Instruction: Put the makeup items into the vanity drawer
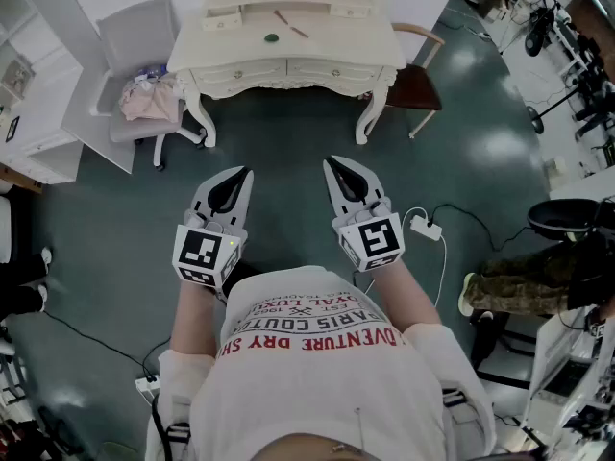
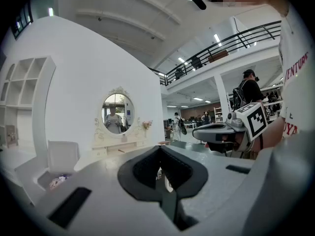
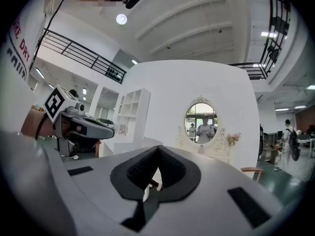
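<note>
You hold both grippers level, side by side, well short of the vanity (image 1: 380,54). Left gripper (image 1: 246,173): jaws together, nothing in them. Right gripper (image 1: 331,161): tips together, empty. The vanity stands far across the floor, drawers (image 1: 240,71) closed. On its top lie a green item (image 1: 272,37) and a thin stick (image 1: 291,29). Chair (image 1: 139,29) far left.

Open lab hall, staged vanity (image 1: 336,41), mezzanine railing (image 2: 231,39)

The head view's top edge crops the vanity (image 1: 327,46); small items (image 1: 272,37) on its tabletop are too tiny to identify.
</note>
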A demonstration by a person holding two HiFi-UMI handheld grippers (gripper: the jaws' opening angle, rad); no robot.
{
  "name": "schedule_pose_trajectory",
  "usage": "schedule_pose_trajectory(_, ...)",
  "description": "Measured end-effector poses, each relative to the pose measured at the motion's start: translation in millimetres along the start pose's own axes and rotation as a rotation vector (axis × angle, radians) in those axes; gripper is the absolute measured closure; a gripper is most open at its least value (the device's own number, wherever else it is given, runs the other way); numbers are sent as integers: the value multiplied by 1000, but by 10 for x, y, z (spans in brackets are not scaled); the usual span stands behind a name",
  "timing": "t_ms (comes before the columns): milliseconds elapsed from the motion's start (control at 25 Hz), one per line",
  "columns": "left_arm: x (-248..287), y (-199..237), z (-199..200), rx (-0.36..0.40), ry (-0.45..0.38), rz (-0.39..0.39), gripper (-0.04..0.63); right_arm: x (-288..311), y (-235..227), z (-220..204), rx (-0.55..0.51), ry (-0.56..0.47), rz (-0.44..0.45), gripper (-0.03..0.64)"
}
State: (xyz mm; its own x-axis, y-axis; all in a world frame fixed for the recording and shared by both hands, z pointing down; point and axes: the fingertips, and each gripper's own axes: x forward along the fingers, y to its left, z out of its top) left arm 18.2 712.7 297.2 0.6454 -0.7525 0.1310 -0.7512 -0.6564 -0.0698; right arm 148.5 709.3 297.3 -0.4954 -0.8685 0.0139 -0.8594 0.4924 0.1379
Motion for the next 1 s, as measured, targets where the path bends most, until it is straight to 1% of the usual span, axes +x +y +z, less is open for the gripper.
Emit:
schedule_pose_trajectory(320,42,-78,32,8,-3,-6,589,-39,-56,-8,6,-8,4,619)
schedule_pose_trajectory(520,125,-111,0,9,4,-21,589,-22,-122,-113,31,22,0,618)
schedule_pose_trajectory(640,181,-115,4,10,3,-26,589,-14,-202,-110,40,17,-7,618)
schedule_pose_trajectory(800,243,-18,-64,2,21,-31,589,96,-252,-139,50,19,-9,618)
schedule_pose_trajectory(920,353,141,-141,-8,34,-31,589,279,-272,-219,51,37,-8,618)
schedule_pose_trajectory(1000,480,262,-168,-14,34,-44,589,437,-314,-278,58,49,-8,618)
